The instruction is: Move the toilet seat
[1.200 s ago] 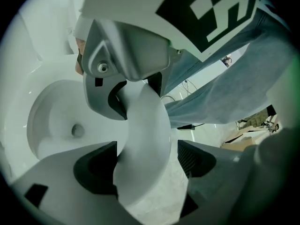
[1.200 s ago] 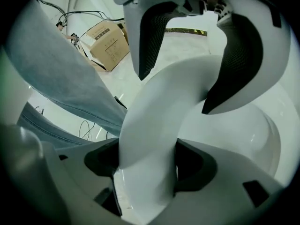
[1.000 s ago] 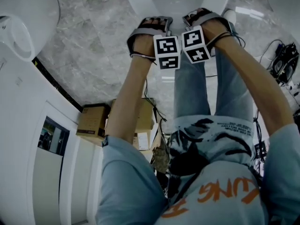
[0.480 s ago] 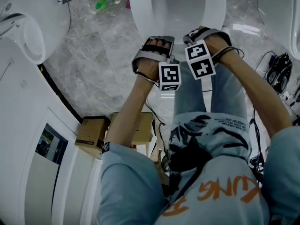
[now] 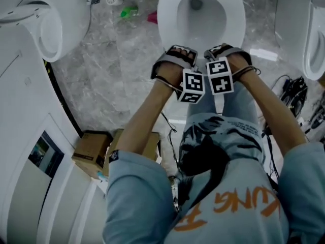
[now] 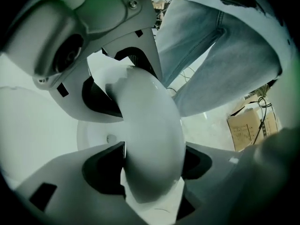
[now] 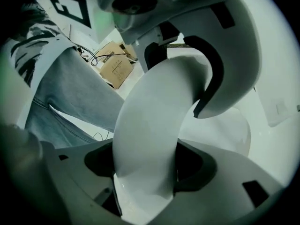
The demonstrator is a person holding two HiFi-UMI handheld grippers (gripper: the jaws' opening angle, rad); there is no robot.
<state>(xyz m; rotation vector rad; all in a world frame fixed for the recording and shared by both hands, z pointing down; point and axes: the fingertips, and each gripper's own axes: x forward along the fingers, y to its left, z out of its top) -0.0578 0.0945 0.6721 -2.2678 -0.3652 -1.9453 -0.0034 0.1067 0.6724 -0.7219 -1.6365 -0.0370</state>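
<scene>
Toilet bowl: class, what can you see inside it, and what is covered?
Inside the toilet bowl: bare white basin and a dark drain hole. Its front is covered by the left gripper, jaws just closing further on the toilet seat, and the right gripper.

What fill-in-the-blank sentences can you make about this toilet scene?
The right tongs clamp the toilet seat, whose colour is ___.
The brown boxes on the floor are made of ___.
The lettering on the shirt is ___.
Missing: white, cardboard, orange.
</scene>
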